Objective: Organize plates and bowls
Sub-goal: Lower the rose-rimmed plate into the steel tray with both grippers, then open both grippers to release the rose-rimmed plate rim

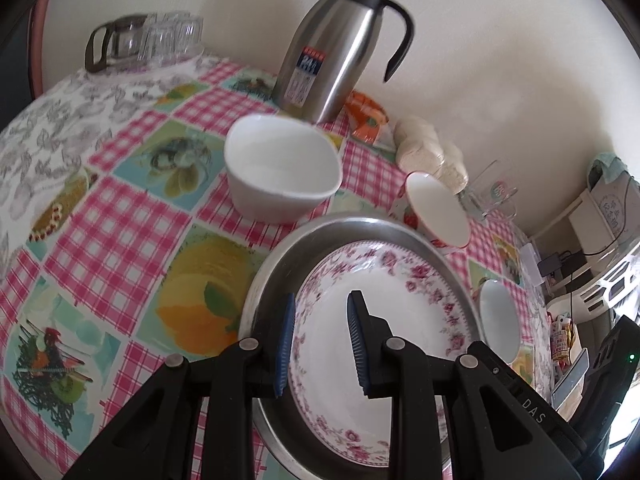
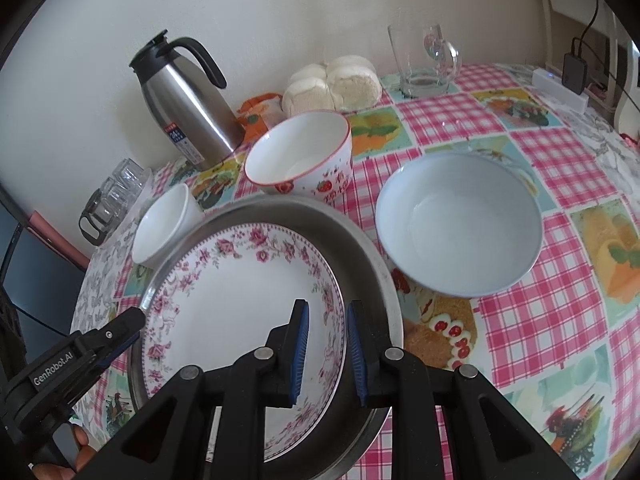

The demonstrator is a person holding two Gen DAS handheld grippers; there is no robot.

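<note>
Floral plate (image 2: pixel 244 300) (pink rose border, white centre) lay inside a round steel tray (image 2: pixel 368 272) on the checked tablecloth (image 2: pixel 560 320), both held at opposite edges by the two grippers. Left gripper (image 1: pixel 320 340) had its blue pads narrowly set astride the plate's near-left rim, one pad outside over the tray floor and one over the plate's white centre; whether the pads pressed on the rim could not be told. Right gripper (image 2: pixel 328 352) likewise straddled the plate's right rim with a narrow gap, its outer pad against the tray's inner wall; contact was again uncertain. Beyond the tray stood three bowls: a plain white bowl (image 1: pixel 280 176) to the left, a strawberry-printed bowl (image 2: pixel 300 156) with a red rim just behind the tray, and a pale blue bowl (image 2: pixel 460 232) to the right, apart from the tray. At the wall stood a steel thermal jug (image 2: pixel 188 104), a bag of white buns (image 2: pixel 332 84) and a glass mug (image 2: pixel 424 60).
</note>
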